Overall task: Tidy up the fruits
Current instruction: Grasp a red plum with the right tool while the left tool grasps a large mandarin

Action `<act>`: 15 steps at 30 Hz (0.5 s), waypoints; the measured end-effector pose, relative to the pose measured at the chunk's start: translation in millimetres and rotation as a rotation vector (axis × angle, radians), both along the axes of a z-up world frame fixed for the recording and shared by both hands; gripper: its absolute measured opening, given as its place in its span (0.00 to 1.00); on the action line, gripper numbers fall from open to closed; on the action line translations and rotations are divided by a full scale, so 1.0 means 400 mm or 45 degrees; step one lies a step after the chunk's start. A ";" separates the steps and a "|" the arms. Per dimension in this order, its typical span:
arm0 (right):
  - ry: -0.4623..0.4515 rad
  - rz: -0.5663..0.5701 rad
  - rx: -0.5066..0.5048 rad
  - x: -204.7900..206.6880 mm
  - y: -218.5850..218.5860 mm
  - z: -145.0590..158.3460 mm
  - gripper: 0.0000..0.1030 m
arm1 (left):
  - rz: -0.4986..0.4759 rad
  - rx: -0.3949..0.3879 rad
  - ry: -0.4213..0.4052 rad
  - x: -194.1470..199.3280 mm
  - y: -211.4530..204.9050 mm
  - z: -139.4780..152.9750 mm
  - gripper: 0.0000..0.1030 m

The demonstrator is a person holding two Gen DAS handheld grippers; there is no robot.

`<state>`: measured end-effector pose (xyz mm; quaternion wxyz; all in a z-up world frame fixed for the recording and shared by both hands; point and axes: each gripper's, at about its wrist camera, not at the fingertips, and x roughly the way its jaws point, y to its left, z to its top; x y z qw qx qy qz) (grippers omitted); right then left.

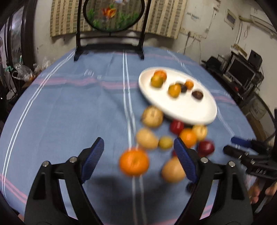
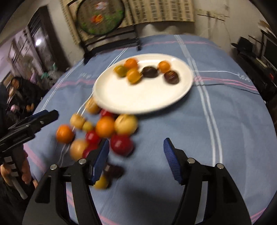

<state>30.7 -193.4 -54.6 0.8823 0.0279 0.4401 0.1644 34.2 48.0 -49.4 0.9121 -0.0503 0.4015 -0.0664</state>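
Observation:
A white oval plate [image 1: 193, 110] [image 2: 138, 97] on the blue tablecloth holds several small fruits, orange, green-yellow and dark brown. A loose pile of fruit lies on the cloth in front of it: a large orange [image 1: 134, 161] [image 2: 65, 134], tan pears [image 1: 152, 116], red apples [image 1: 206, 147] [image 2: 122, 144], another orange [image 2: 105, 126]. My left gripper [image 1: 139, 150] is open above the cloth, the large orange between its fingers' line. My right gripper [image 2: 136, 149] is open and empty beside the pile; it also shows in the left wrist view [image 1: 242, 143].
A black stand with a round embroidered screen [image 1: 112, 15] [image 2: 100, 17] sits at the table's far edge. Shelves with electronics [image 1: 242, 72] stand right of the table. A person [image 2: 22, 90] sits off the table's left side. Both views are motion-blurred.

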 end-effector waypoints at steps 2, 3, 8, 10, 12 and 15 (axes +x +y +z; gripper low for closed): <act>-0.030 0.002 -0.048 -0.021 0.016 0.003 0.63 | -0.002 0.029 0.009 -0.037 0.013 -0.013 0.82; -0.034 -0.008 -0.062 -0.020 0.020 0.002 0.63 | 0.001 0.033 0.008 -0.050 0.018 -0.016 0.82; -0.018 -0.001 -0.046 0.016 0.042 -0.030 0.63 | 0.010 0.013 0.012 -0.088 0.042 -0.015 0.82; 0.017 -0.001 -0.035 0.037 0.046 -0.055 0.63 | 0.013 0.006 0.007 -0.093 0.047 -0.012 0.82; 0.055 0.012 -0.019 0.054 0.050 -0.075 0.55 | 0.012 0.005 0.008 -0.096 0.049 -0.011 0.82; 0.129 0.052 0.101 0.082 0.050 -0.108 0.40 | 0.015 0.000 0.023 -0.091 0.051 -0.018 0.82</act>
